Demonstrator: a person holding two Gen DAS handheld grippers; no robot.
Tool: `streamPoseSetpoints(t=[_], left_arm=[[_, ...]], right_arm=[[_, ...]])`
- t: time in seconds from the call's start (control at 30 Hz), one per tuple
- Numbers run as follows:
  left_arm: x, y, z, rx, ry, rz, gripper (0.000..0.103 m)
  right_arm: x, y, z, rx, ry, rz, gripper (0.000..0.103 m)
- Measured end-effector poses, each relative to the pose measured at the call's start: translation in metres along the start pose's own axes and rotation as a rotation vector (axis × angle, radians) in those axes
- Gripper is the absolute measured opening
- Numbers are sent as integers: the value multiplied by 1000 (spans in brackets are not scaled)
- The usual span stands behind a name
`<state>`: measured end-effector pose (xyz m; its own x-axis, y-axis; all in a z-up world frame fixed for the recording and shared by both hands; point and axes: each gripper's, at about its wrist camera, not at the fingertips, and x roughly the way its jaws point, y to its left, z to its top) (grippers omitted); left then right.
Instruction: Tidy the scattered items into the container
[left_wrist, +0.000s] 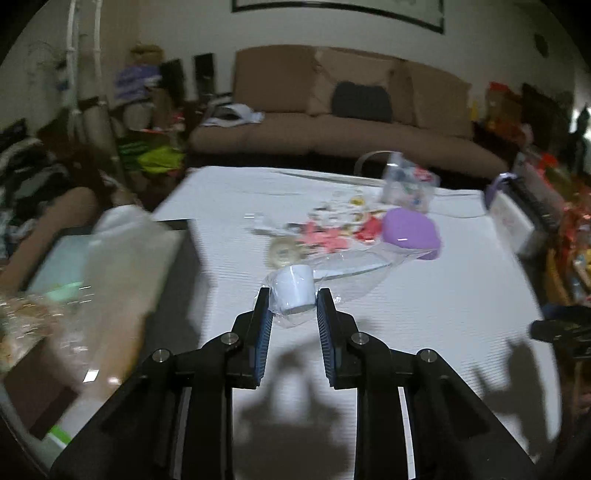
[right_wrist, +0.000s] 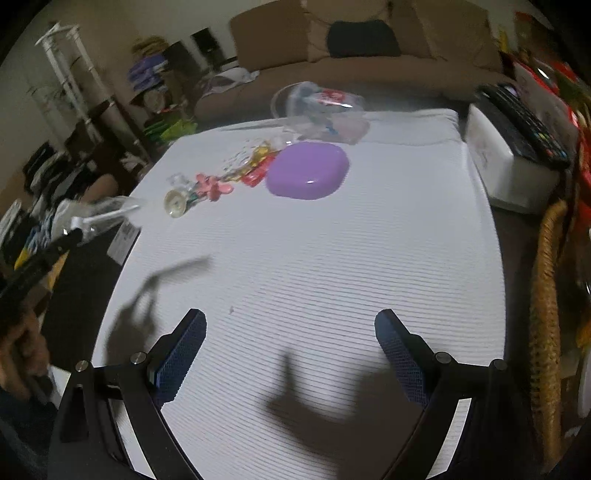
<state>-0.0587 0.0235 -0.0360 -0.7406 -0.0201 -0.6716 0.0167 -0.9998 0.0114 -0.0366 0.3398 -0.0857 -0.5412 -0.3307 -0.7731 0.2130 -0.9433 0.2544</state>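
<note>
My left gripper (left_wrist: 293, 297) is shut on a clear plastic packet with a white cup-shaped piece (left_wrist: 293, 288) inside, held above the white table (left_wrist: 424, 332). From the right wrist view that packet (right_wrist: 99, 214) hangs at the table's left edge. A clear container (left_wrist: 406, 182) lies at the table's far side, also in the right wrist view (right_wrist: 317, 110). A purple lid (left_wrist: 412, 232) (right_wrist: 306, 170) lies in front of it. Small scattered items, pink (right_wrist: 212, 186), red and yellow (right_wrist: 258, 162), lie left of the lid. My right gripper (right_wrist: 290, 328) is open and empty over the near table.
A white box with a dark keyboard-like object (right_wrist: 517, 147) stands at the table's right edge. A wicker piece (right_wrist: 546, 314) is on the right. A brown sofa (left_wrist: 332, 110) stands behind the table. Clutter and a bag (left_wrist: 92, 258) lie to the left.
</note>
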Motion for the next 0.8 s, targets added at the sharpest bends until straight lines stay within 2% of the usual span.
streamPoseSetpoints(t=[0.07,0.1,0.17,0.2,0.27,0.33,0.4,0.5,0.57,0.63,0.7,0.73,0.77,0.8], left_arm=[[-2,19,2,-30,8,17,22],[-6,30,6,-78,-8,-5,22],[-22,52,18,-144,-72,-38,22],[-30,59,24,-144,-101,-20,22],[-39,78,33,-144,-151,24,22],[-43,101,34,-189,-173,32,22],[-41,125,29,-250,-171,37,22],[-22,150,23,-294,-119,31,22],[-17,162,20,-308,-109,37,22],[-13,167,18,-323,-103,34,22],[-11,174,17,-335,-97,23,22],[-13,175,15,-333,-97,19,22],[-14,177,15,-330,-103,16,22],[-15,176,14,-329,-104,18,22]], right_arm=[[-3,8,1,-18,-39,54,95],[-6,12,5,-27,-82,54,94],[-6,26,26,-61,-156,24,80],[-2,33,39,-73,-160,32,79],[22,61,82,-102,-128,69,73],[53,90,118,-157,-101,79,72],[110,133,160,-257,-21,76,72],[199,179,197,-340,98,33,72],[255,203,206,-405,177,-17,71],[292,216,206,-444,233,-79,70],[319,220,202,-453,266,-109,59],[329,220,199,-439,284,-107,40],[333,219,197,-428,284,-109,33],[331,219,196,-423,257,-104,21]])
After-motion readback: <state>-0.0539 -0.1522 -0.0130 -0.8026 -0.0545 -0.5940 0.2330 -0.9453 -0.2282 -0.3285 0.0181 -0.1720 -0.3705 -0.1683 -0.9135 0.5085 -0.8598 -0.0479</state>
